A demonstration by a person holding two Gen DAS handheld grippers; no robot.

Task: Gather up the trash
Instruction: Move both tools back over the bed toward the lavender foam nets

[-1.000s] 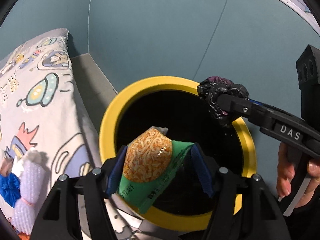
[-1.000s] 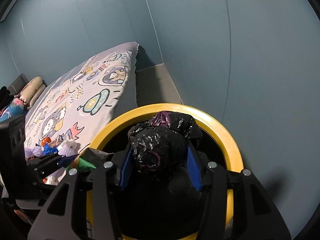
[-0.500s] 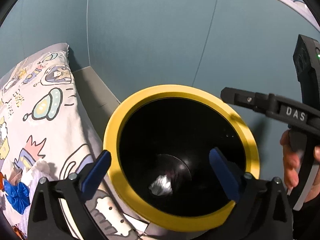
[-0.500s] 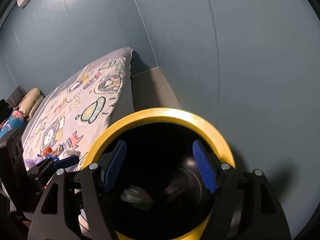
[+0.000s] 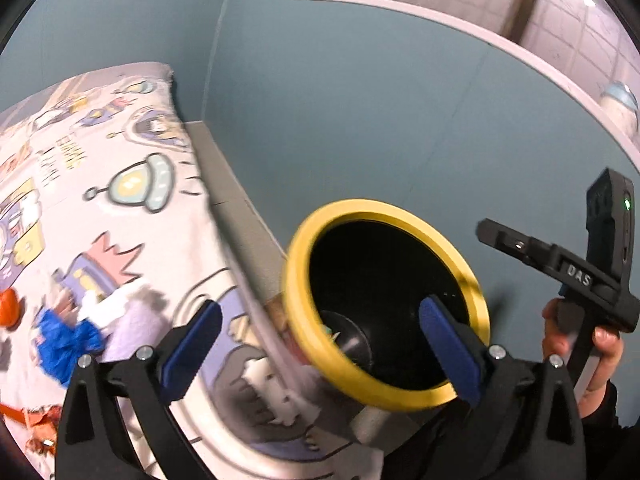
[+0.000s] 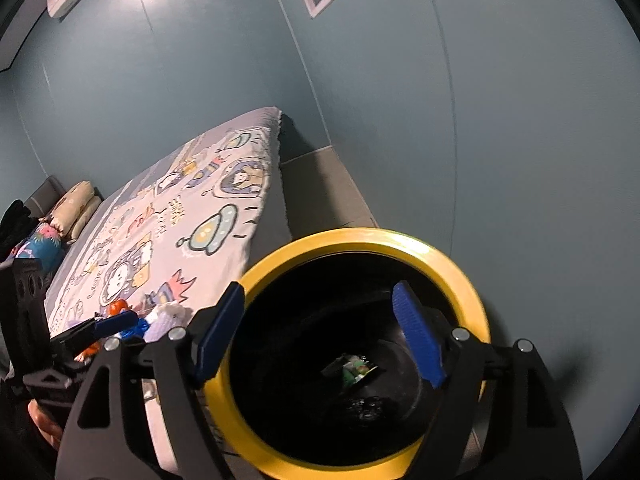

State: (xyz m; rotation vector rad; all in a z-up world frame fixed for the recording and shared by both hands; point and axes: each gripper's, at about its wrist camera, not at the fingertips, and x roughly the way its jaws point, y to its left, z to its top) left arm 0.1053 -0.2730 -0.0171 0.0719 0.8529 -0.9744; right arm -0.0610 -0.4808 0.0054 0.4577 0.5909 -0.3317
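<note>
While both grippers stand with jaws spread wide and nothing between the blue pads, the collected trash lies at the bottom of the round black bin with a yellow rim (image 6: 460, 272). Seen from the right wrist, a green-printed snack wrapper (image 6: 354, 368) rests on the bin floor, and a crumpled black plastic bag (image 6: 366, 406) lies just beside it, nearer the camera. The right gripper (image 6: 320, 340) hangs directly over the bin mouth. The left gripper (image 5: 320, 344) is offset toward the bed with a cartoon-printed white cover (image 5: 120, 208), so that only its right finger overlaps the bin (image 5: 304, 332). The bin stands on the floor between the bed edge and the teal wall (image 5: 360, 100). On the bedcover lie further loose items: a blue crumpled piece (image 5: 66, 340), an orange piece (image 5: 10, 308) and a pale lilac-white bundle (image 6: 168, 316). Motion blur smears the left wrist view, so finer detail there cannot be told.
</note>
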